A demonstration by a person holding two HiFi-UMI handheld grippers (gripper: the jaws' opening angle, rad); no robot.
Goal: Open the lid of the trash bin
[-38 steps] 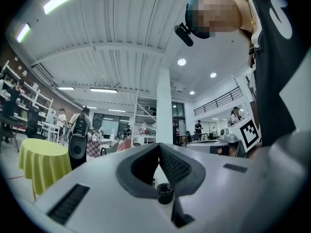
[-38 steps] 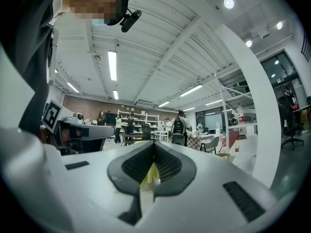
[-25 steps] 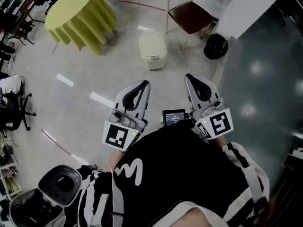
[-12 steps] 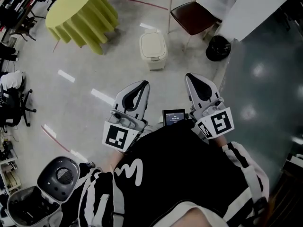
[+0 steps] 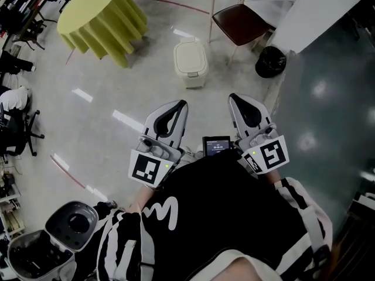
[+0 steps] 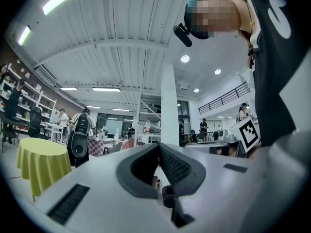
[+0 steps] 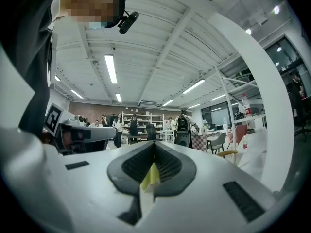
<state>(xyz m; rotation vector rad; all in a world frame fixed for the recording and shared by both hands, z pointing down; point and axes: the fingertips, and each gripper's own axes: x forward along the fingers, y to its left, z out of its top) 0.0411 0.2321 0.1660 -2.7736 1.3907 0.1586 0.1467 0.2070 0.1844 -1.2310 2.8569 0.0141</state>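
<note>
Cream trash bin [image 5: 190, 63], one only, lid down, standing on the pale floor ahead of both grippers and well apart from them. Nothing on the bare floor between.

To its left, near, one round table [image 5: 102, 19] under a yellow-green cloth. To its right, one chair [image 5: 240, 22] with a dark red seat and a yellow frame, back cut off by the top edge. Beyond the chair, a black rounded thing [image 5: 270, 60], too dark to name, beside a tilted white panel [image 5: 316, 7].

Two grippers held low and side by side near the person's black garment, one marker cube on each. Left gripper [image 5: 178, 105]: jaws together at the tips, clamped on nothing. Right gripper [image 5: 235, 98]: jaws likewise together and empty, with a yellow sliver showing through the slot behind the tips, too narrow to identify. Between the two, a small dark screen [image 5: 215, 145], print unreadable.

At the left edge, a black office chair [image 5: 20, 134], partly cut off. In the lower-left corner, a grey machine [image 5: 73, 221], also cut off.
</note>
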